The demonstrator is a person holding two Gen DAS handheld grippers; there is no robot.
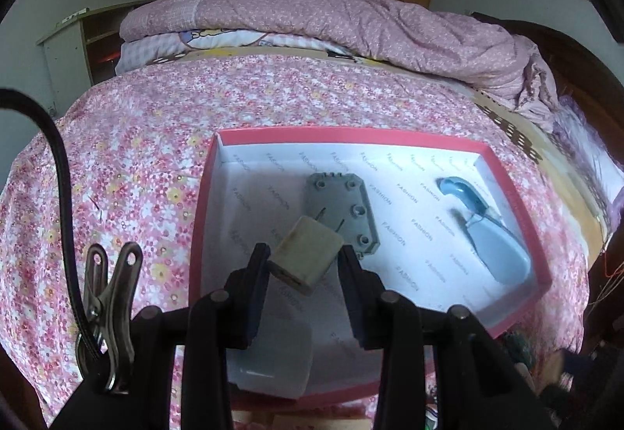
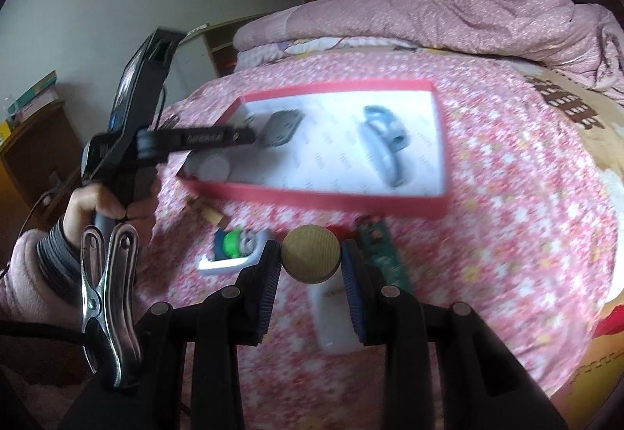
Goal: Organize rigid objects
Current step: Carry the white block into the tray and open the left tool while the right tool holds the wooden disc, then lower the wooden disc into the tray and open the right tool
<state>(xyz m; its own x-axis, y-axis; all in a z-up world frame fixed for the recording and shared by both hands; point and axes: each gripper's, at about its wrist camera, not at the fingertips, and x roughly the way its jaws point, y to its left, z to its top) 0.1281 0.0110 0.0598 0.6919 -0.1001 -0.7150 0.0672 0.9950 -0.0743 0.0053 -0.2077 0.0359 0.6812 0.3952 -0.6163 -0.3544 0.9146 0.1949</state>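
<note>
**Two pieces held, one red box waiting**

The left gripper has its jaws clenched on a beige plug adapter, held tilted above the near half of the red box. The right gripper grips a wooden ball over the bedspread, short of the box's near wall.

To set the adapter down well, the left jaws should probably lower it onto bare white floor in the box before letting go, so it does not tumble. The grey plate lies just beyond it and a white cup sits under the gripper at the near end; both narrow the free spot. The blue-grey shoehorn lies well to the right.

The ball will likely roll, so it wants placing low against something.

Outside the box, near its front wall, lie a wooden block, a green toy in a white tray, a green circuit board and a white rectangular item, apparently not yet sorted.
</note>
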